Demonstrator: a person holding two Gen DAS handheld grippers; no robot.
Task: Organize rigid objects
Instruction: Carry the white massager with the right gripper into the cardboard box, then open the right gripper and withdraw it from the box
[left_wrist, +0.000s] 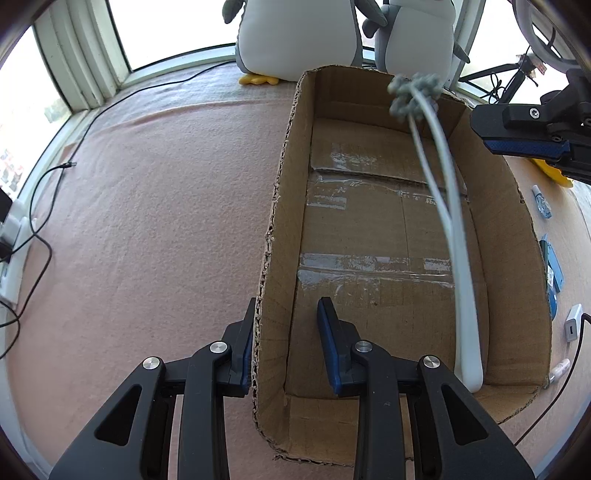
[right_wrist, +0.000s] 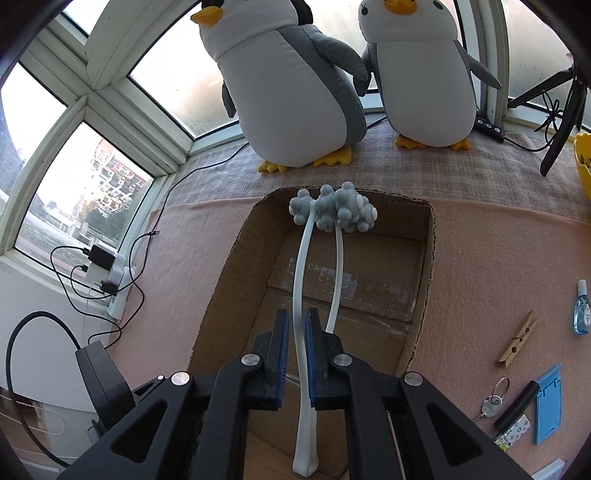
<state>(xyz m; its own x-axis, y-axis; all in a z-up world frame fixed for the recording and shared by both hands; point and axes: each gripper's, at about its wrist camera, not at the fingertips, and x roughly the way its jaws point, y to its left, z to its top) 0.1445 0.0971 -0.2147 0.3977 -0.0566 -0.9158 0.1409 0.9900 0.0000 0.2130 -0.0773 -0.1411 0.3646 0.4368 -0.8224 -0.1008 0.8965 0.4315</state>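
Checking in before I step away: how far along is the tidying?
Done: nothing lies loose in the cardboard box. In hand: the left gripper pinches the box wall; a massager stands between the right gripper fingers. Left: clothespin, keys, small bottle.

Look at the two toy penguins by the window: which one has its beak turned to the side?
The larger penguin on the left; its beak points sideways, while the smaller penguin faces the camera.

Two close, downward wrist views over one cardboard box (left_wrist: 388, 229).
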